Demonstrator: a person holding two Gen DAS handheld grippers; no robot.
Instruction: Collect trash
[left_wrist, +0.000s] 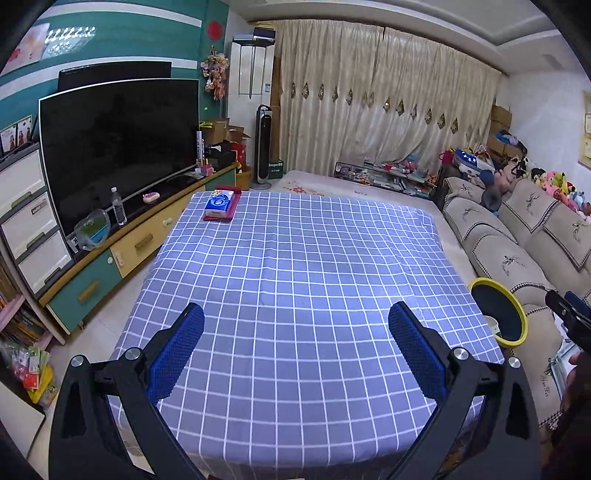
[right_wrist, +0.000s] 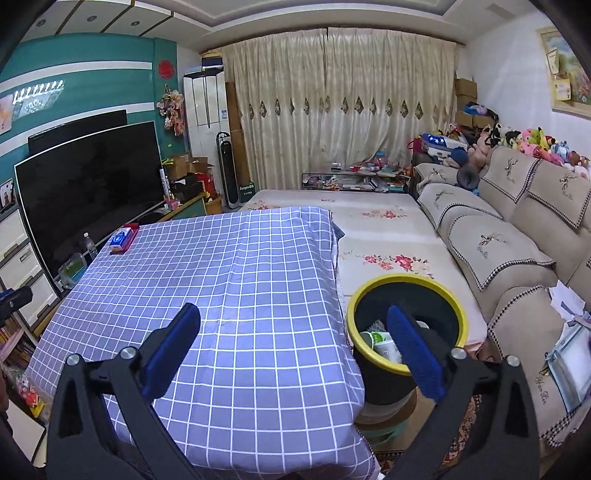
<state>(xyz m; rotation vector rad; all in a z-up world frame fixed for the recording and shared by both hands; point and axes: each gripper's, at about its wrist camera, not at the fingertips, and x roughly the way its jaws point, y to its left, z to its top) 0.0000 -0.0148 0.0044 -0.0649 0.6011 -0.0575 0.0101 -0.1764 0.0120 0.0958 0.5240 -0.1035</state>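
Over the checked blue tablecloth (left_wrist: 295, 280) the left gripper (left_wrist: 295, 350) hangs with its blue pads spread wide and nothing between them; beside it, the right gripper (right_wrist: 293, 354) is likewise released and empty, its right-hand finger (right_wrist: 413, 354) crossing in front of the bin's mouth. From the left wrist view, the black trash bin (left_wrist: 511, 325) with the yellow rim sits at about three o'clock, just off the table's right edge and hard against the sofa (left_wrist: 517, 236); from the right wrist view the same bin (right_wrist: 436, 306) stands at roughly four o'clock. Inside it lie a few pieces of trash (right_wrist: 380, 343), white and green, perhaps cups or tubs, though the finger hides part of them. At eleven o'clock, on the table's far left corner, a blue tissue pack (left_wrist: 218, 205) rests on a red tray (left_wrist: 231, 214); at nine o'clock a dark television (left_wrist: 118, 147) stands on a low cabinet with a water bottle (left_wrist: 118, 206) in front of it; at twelve o'clock cream curtains (left_wrist: 369, 103) cover the far wall.
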